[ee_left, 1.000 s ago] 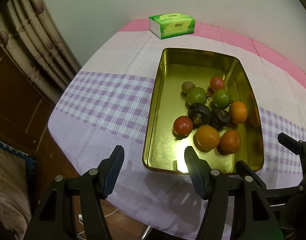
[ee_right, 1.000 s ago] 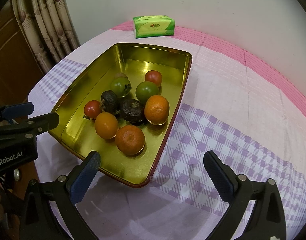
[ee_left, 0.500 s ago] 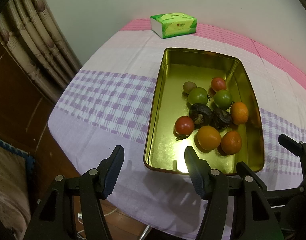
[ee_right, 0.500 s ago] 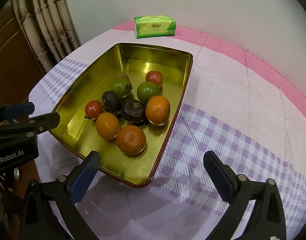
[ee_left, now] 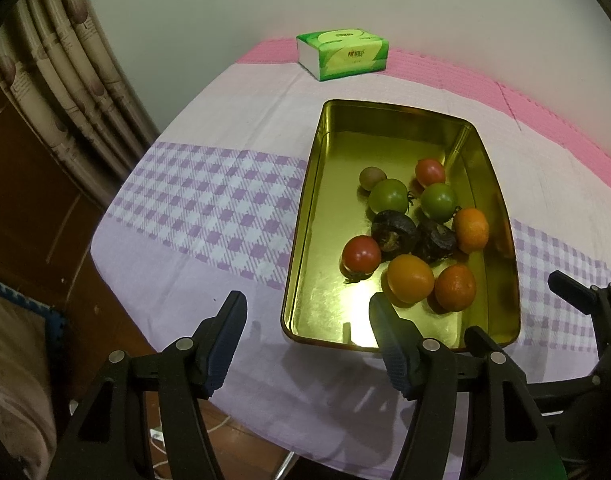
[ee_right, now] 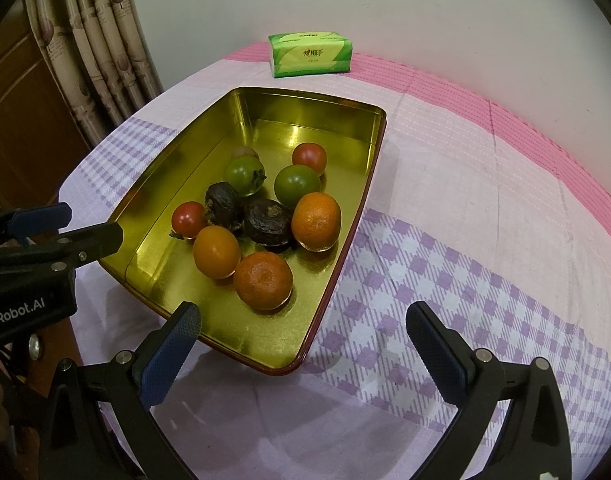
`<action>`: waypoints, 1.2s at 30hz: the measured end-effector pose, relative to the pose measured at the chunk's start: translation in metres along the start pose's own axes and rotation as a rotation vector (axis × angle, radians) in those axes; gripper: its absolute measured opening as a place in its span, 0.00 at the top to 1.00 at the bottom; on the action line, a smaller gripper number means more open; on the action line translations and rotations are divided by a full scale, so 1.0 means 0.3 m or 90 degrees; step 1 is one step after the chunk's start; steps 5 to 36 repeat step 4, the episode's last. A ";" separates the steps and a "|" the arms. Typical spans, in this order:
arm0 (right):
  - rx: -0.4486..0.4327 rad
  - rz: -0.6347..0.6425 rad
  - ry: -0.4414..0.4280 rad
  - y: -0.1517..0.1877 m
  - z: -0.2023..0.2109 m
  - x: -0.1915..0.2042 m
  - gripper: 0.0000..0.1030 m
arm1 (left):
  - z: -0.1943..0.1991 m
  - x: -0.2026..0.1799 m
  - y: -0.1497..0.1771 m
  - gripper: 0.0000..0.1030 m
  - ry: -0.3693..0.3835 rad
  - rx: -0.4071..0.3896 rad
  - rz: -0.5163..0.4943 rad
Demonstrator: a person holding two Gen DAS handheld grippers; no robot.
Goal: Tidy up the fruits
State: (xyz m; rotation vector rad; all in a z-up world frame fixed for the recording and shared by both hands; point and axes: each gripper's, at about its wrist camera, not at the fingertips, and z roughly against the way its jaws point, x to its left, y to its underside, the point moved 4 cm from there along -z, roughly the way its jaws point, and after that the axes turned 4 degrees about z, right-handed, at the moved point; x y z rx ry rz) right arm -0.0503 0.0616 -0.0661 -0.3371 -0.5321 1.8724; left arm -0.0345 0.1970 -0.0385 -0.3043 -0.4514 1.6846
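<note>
Checked lilac-and-pink tabletop [ee_right: 445,184]: gold rectangular metal tray [ee_right: 357,216] of fruit; left tool [ee_left: 305,330] marked "enRobot.AI", right tool [ee_right: 301,330], both released, empty.

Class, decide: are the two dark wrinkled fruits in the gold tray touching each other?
Touching. The right wrist view shows the two dark fruits pressed side by side in the tray, with no gold floor between them.

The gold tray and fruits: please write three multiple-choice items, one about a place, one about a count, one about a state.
1. Where is the green tissue pack?
A. inside the tray
B. on the cloth beyond the tray
C. in a gripper

2. How many green tomatoes are in the gold tray?
A. one
B. two
C. four

3. The right gripper is
A. open and empty
B. closed on an orange
C. gripping the tray

Answers: B, it lies behind the tray near the wall; B, two green tomatoes show; A, nothing between its pads.
</note>
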 end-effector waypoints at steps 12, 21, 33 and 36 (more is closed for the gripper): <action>0.000 -0.001 -0.001 0.000 0.001 0.001 0.01 | 0.000 0.000 -0.002 0.36 -0.001 0.000 0.000; 0.000 -0.001 -0.001 0.000 0.001 0.001 0.01 | 0.000 0.000 -0.002 0.36 -0.001 0.000 0.000; 0.000 -0.001 -0.001 0.000 0.001 0.001 0.01 | 0.000 0.000 -0.002 0.36 -0.001 0.000 0.000; 0.000 -0.001 -0.001 0.000 0.001 0.001 0.01 | 0.000 0.000 -0.002 0.36 -0.001 0.000 0.000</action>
